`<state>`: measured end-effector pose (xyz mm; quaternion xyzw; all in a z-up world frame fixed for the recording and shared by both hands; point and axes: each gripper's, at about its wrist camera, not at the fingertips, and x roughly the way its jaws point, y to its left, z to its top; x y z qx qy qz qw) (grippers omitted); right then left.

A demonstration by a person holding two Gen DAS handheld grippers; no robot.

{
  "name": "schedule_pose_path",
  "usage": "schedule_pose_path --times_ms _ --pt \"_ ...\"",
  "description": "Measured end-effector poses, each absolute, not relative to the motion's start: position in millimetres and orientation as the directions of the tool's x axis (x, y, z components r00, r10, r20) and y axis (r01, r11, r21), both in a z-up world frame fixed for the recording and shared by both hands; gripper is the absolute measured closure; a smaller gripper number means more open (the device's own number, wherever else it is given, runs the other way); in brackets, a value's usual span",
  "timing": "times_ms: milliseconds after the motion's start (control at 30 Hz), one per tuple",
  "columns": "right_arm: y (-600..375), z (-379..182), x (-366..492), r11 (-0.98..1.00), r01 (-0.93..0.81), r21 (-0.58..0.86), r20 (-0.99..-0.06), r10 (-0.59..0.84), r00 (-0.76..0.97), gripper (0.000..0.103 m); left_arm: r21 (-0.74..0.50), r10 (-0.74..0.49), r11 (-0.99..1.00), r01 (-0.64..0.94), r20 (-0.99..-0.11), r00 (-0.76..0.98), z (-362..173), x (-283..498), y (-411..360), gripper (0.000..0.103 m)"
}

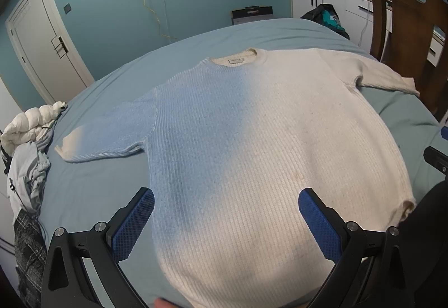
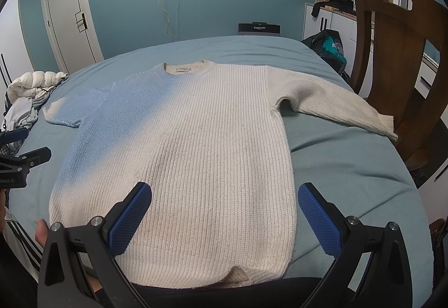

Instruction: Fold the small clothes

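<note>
1. Cream knit sweater (image 2: 196, 145) spread flat on the blue bed sheet (image 2: 336, 168), sleeves out, ready for folding.
2. Left gripper (image 1: 226, 220): fingers spread wide, holding nothing, over the hem; left sleeve (image 1: 112, 134) far ahead-left.
3. Right gripper (image 2: 224, 214): spread wide too, empty; hem between the fingers, right sleeve (image 2: 336, 106) ahead-right.
</note>
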<state>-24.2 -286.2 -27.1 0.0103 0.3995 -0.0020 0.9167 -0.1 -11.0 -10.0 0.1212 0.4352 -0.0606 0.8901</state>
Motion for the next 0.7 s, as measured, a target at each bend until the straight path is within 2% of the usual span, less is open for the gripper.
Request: schedule_pose_path --times_ms 700 --pt "-285.6 -27.8 -24.0 1.000 0.014 0.020 -0.731 0.005 0.682 0.001 0.162 0.002 0.965 0.208 -0.793 0.609 -9.8 1.6 -10.1 0.000"
